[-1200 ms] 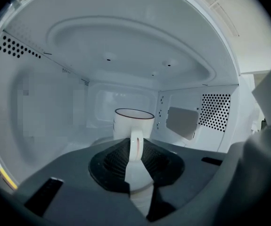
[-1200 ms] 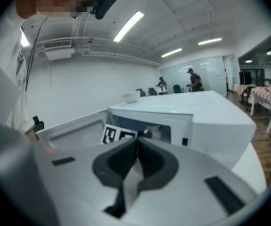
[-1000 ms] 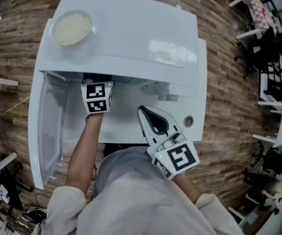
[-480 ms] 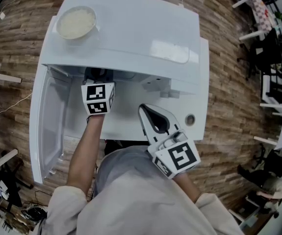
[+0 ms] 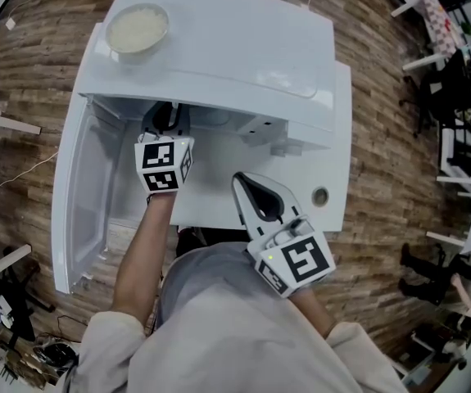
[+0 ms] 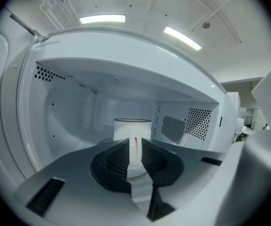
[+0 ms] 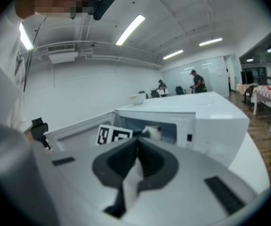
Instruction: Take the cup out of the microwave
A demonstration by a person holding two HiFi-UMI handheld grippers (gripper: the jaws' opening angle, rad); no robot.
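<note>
A white cup (image 6: pixel 132 128) with a dark rim sits inside the open white microwave (image 5: pixel 219 47). My left gripper (image 6: pixel 134 147) reaches into the cavity, and its black pads press on both sides of the cup's handle. In the head view only the left gripper's marker cube (image 5: pixel 164 164) shows at the oven's mouth; the jaw tips and the cup are hidden under the oven's top. My right gripper (image 5: pixel 255 196) hangs in front of the oven, to the right of the opening. Its jaws (image 7: pixel 136 145) meet with nothing between them.
The microwave door (image 5: pixel 79 195) stands swung open at the left. A bowl of pale food (image 5: pixel 138 28) rests on the oven's top, back left. The oven stands on a white table (image 5: pixel 325 195) over a wooden floor. Chairs and tables stand far right.
My left gripper has drawn back a little from the cavity toward me, still holding the cup's handle. The right gripper has stayed where it was.
</note>
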